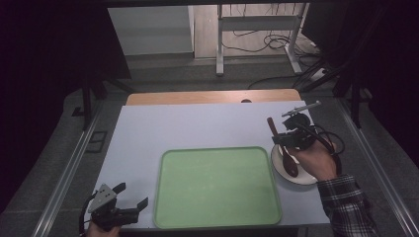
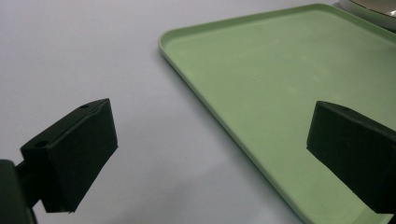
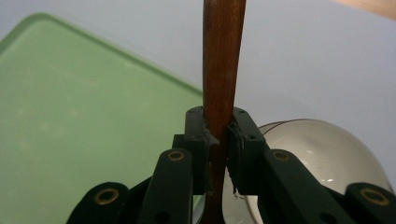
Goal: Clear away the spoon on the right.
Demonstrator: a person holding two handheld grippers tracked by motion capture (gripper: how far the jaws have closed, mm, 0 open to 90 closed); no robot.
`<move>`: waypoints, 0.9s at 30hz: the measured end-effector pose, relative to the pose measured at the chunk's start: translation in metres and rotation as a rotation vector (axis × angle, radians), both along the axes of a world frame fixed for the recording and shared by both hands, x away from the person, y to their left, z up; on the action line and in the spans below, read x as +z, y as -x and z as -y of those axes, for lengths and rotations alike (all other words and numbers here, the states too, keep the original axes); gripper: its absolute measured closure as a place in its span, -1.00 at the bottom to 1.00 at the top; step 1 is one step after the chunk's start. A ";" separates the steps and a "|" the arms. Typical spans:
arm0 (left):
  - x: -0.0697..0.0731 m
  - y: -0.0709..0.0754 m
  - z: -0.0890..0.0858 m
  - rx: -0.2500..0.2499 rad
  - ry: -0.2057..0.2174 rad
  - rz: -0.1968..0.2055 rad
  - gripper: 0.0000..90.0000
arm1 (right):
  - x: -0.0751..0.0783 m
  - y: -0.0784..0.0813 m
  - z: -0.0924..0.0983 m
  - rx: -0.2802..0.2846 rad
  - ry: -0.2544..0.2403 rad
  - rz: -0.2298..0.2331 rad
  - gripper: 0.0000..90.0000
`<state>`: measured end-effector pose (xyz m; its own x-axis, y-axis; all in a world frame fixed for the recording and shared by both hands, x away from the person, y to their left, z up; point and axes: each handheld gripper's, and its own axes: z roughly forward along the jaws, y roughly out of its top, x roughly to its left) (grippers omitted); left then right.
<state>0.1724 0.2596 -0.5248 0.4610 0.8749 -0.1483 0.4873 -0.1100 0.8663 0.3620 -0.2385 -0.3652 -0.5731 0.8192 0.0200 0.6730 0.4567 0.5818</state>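
The pale counter carried a green tray near its front edge, the tray's floor bare. Just beside the tray's right edge sat a white bowl, close enough that anything lifted from it had only a short way to travel to the tray.

The right hand-held gripper was above the bowl, its jaws clamped on the handle of a brown wooden spoon. In the right gripper view the handle ran straight up between the jaws, pinched partway along. From above, the spoon's dark head lay over the bowl while the handle end pointed away toward the far side of the counter. Whether the head touched the bowl could not be told.

The left hand-held gripper was at the counter's front left corner, jaws wide apart and holding nothing, pointed toward the tray's near left edge, probably parked out of the way.
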 end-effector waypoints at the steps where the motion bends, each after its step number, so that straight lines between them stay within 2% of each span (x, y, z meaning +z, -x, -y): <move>1: 0.000 0.000 0.000 0.000 0.000 0.000 -0.97 | -0.001 0.001 -0.003 0.003 0.008 -0.012 0.77; 6: 0.000 0.000 0.000 -0.001 0.001 0.000 -0.97 | -0.010 0.006 -0.016 0.020 0.038 -0.070 0.77; 14: 0.000 0.000 0.000 -0.001 0.000 0.001 -0.97 | -0.029 0.008 -0.034 0.014 0.081 -0.158 0.77; 27: 0.000 0.000 0.000 -0.003 -0.001 0.001 -0.97 | -0.061 0.008 -0.054 -0.015 0.127 -0.256 0.77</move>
